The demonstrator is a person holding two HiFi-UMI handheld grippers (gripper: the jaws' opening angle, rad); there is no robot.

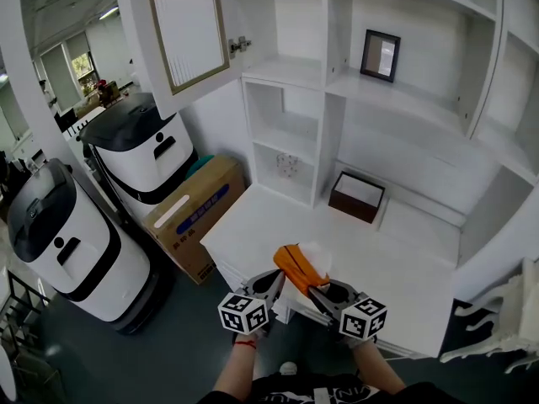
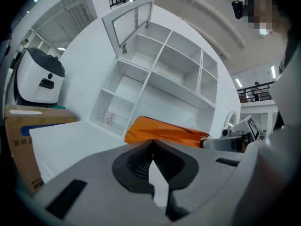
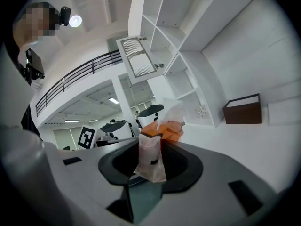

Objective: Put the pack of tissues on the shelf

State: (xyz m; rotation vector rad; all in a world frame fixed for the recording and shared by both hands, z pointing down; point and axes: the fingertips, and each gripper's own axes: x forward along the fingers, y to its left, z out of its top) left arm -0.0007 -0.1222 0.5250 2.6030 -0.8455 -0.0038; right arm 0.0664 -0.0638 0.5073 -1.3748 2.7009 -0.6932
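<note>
**Tissue pack held between both claws, above the table's near edge**

At the bottom edge of the head view the person's forearms are cut off. The left gripper (image 2: 152, 144) has its jaws closed tip to tip at the near edge of the orange pack of tissues (image 1: 298, 267). How much wrapper they pinch is hidden. The right gripper (image 3: 150, 147) clamps the pack's clear, crumpled wrapper end. The pack hangs between them over the white table (image 1: 404, 268). Farther back a brown box (image 1: 357, 195) sits on the table. Beyond it stands the shelf (image 1: 290, 72), with a small glinting item in a lower cubby, too small to identify.
</note>
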